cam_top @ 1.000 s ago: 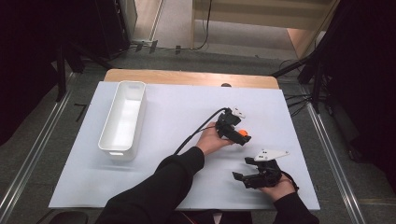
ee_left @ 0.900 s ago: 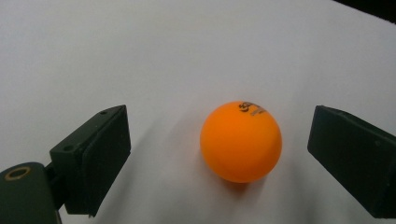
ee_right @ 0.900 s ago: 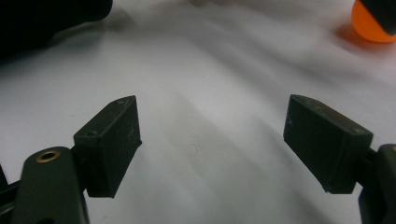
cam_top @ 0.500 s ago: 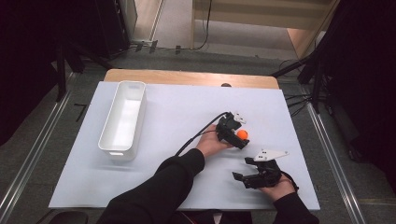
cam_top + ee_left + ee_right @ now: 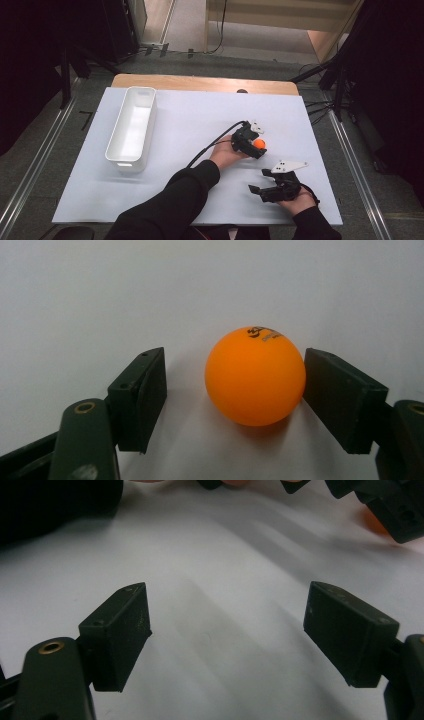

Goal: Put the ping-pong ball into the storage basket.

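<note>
Left gripper (image 5: pixel 235 385) set low over the white sheet-covered surface (image 5: pixel 190 125), jaws on either side of a small glossy orange plastic ball with dark print near its top (image 5: pixel 255 376). Ball resting on the surface between the jaws, touching or almost touching the pad on the view's right side, with a clear gap to the pad on the other side; so not yet clamped, jaws parted, no grip. Placed this way probably to bracket the ball at its widest part, low enough that the pads meet its sides and keep it from rolling off as they come together. Seen from the high view, left gripper (image 5: pixel 248 141) lying ahead of and just to the inner side of the right gripper (image 5: pixel 270 187), ball (image 5: pixel 259 143) at its tip. Right gripper (image 5: pixel 225 635) parked close to the surface, jaws spread wide with nothing between them, apparently kept out of the way while the other works. Long white rectangular plastic bin (image 5: pixel 131 129) well off beyond the left gripper's outer side, a likely destination for the ball. Against the picture from a second ago: left jaws have just been closing around the ball, noticeably narrower now; ball in much the same spot; right gripper unmoved; bin unchanged.
</note>
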